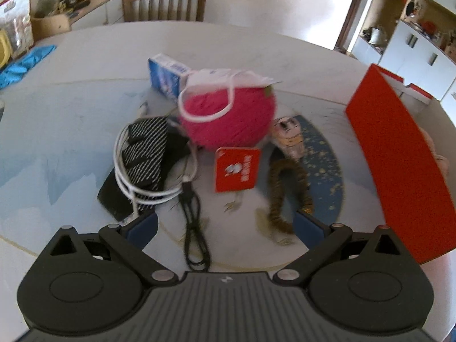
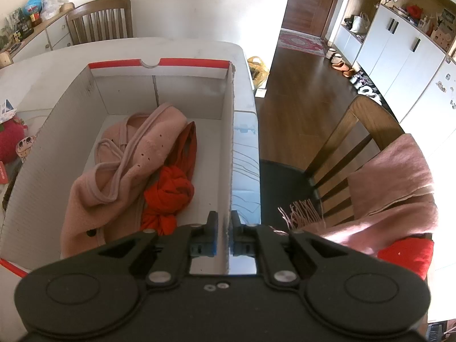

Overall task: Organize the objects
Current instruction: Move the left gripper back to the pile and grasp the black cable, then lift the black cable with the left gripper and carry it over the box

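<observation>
In the left wrist view my left gripper (image 1: 225, 223) hangs open and wide over a heap on the table, with nothing between its fingers. Ahead lie a pink plush ball (image 1: 228, 116), a red card (image 1: 236, 168), a black cord loop (image 1: 193, 228), a tiger-striped band (image 1: 285, 193) and a black striped cloth (image 1: 145, 151) wrapped by a white cable (image 1: 122, 179). In the right wrist view my right gripper (image 2: 225, 233) is shut on the right wall (image 2: 230, 142) of an open cardboard box. A pink garment (image 2: 114, 176) and a knotted red cloth (image 2: 169, 191) lie inside the box.
A blue carton (image 1: 166, 75) stands behind the plush ball. The box's red outer side (image 1: 396, 156) rises at the right of the heap. A wooden chair (image 2: 356, 142) with a pink scarf (image 2: 393, 188) stands right of the table edge. Another chair (image 1: 165, 4) is at the far side.
</observation>
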The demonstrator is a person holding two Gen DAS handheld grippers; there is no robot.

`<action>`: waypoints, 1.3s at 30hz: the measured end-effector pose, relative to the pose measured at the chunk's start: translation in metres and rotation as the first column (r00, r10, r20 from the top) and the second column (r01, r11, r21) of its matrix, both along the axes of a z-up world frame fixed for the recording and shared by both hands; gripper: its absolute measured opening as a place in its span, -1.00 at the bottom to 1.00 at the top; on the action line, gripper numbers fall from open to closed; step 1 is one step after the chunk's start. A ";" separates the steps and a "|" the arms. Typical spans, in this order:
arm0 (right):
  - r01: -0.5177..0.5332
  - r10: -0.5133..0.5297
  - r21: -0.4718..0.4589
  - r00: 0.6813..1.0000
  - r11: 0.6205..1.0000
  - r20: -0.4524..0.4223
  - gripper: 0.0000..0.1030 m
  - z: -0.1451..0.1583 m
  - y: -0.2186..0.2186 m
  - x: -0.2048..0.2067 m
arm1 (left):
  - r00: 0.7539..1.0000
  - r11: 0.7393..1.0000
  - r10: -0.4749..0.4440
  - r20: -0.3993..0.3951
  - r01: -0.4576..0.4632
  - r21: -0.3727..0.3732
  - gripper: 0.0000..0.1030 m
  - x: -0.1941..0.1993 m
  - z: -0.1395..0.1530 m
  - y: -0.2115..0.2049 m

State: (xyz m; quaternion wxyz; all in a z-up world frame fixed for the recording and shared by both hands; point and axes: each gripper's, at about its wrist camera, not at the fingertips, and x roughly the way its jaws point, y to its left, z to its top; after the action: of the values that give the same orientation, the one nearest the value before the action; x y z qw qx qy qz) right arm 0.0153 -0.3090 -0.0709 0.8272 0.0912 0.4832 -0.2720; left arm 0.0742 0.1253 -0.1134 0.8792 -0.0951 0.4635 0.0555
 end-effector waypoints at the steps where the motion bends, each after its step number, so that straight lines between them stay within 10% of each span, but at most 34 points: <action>1: 0.001 -0.001 -0.001 1.000 1.000 -0.001 -0.86 0.000 0.000 0.000 | 1.000 1.000 0.001 -0.002 -0.001 0.000 0.97 -0.001 -0.003 0.001; 11: 0.005 -0.005 -0.003 1.000 1.000 -0.004 -0.86 0.000 0.001 -0.001 | 0.999 1.000 0.026 -0.018 -0.027 -0.010 0.92 -0.003 -0.025 0.014; 30: 0.010 -0.010 -0.004 1.000 1.000 -0.004 -0.86 0.000 0.001 0.000 | 0.999 0.992 -0.020 -0.046 0.026 0.124 -0.70 0.000 -0.024 0.002; 39: 0.020 -0.020 -0.008 1.000 1.000 -0.003 -0.91 0.001 0.000 -0.002 | 0.998 0.995 -0.027 -0.063 0.033 0.098 -0.76 -0.004 -0.015 0.001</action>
State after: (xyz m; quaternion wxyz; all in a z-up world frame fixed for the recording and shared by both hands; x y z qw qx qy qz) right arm 0.0131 -0.3087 -0.0698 0.8241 0.0923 0.4826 -0.2820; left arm 0.0707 0.1265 -0.1284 0.8688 -0.0425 0.4886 0.0681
